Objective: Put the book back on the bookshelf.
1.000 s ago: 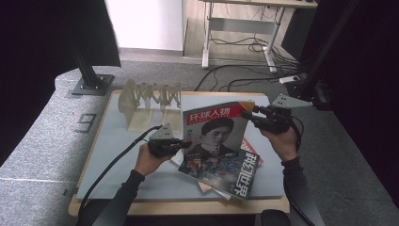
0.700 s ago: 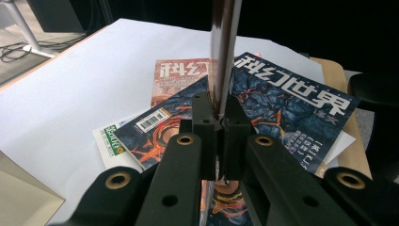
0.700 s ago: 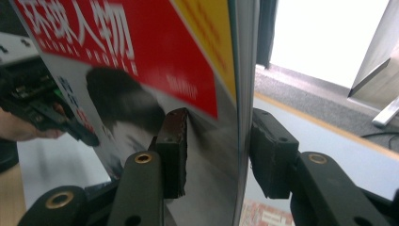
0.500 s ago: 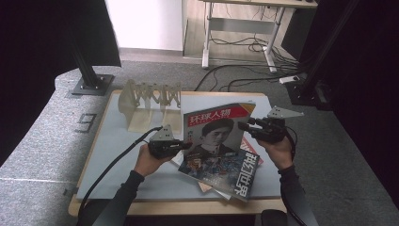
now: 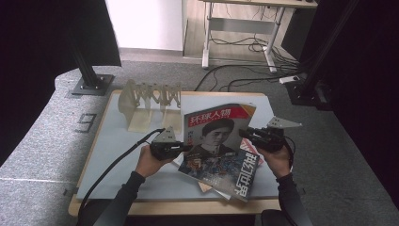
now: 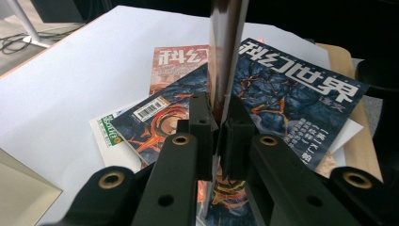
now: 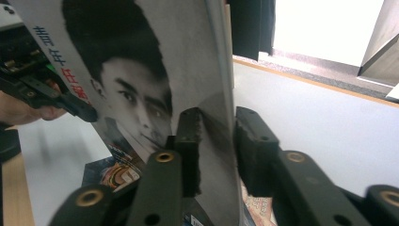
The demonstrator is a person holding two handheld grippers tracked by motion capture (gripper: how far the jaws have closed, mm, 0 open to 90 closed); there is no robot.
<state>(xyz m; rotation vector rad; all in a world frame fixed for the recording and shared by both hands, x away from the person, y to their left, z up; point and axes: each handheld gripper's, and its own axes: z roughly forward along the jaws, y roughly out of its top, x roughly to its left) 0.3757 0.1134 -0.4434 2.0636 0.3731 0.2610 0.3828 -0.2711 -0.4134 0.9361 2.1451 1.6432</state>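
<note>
A magazine with a portrait cover and red title is held tilted above a pile. My left gripper is shut on its left edge; in the left gripper view the pads pinch the thin edge of the magazine. My right gripper is at its right edge. Its jaws have just been closing, and in the right gripper view the edge of the magazine stands between them with a gap still showing at my right gripper. The left gripper shows beyond the cover.
Under the held magazine lies a dark science-fiction magazine on other issues, one of them red-topped. A pale slotted rack stands at the back left of the white board. Black stands and cables lie on the floor beyond.
My right gripper has come down and in toward the magazine's right edge. The left gripper has kept still with the magazine in it.
</note>
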